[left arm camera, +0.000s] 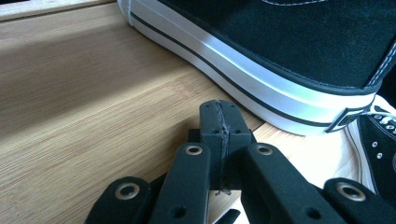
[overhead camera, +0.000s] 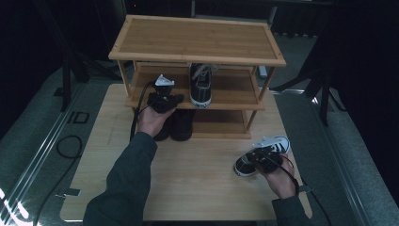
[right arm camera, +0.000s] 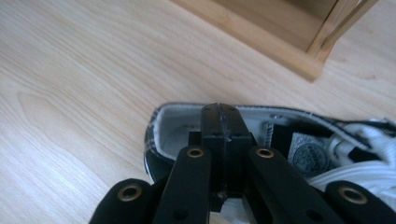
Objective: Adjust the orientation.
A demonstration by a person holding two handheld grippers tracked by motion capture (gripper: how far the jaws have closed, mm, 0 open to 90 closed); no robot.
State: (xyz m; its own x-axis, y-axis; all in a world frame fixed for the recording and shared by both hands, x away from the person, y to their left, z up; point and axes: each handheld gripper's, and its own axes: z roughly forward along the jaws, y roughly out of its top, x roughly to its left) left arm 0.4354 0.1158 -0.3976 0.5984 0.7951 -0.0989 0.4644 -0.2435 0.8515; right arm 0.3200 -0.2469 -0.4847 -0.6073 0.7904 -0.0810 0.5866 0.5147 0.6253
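Observation:
A black sneaker with a white sole [overhead camera: 200, 87] stands on the middle shelf of a bamboo shoe rack [overhead camera: 197, 37]. My left gripper [overhead camera: 163, 96] rests at that shelf's front edge, just left of the sneaker. In the left gripper view its jaws [left arm camera: 219, 109] are shut with nothing between them, over the shelf board [left arm camera: 93, 116], beside the sneaker's sole [left arm camera: 261, 79]. A matching sneaker [overhead camera: 243, 166] lies on the table at the right. My right gripper [overhead camera: 264, 156] is over it, jaws [right arm camera: 219, 112] shut with nothing between them above the shoe's opening [right arm camera: 177, 123], beside white laces [right arm camera: 359, 172].
Dark shoes [overhead camera: 178, 126] sit on the rack's lowest shelf below my left hand. The rack's top shelf is bare. A corner post of the rack [right arm camera: 327, 42] stands close beyond the right sneaker. Bare tabletop [overhead camera: 188, 174] spreads between my forearms. Cables trail off the table's left side.

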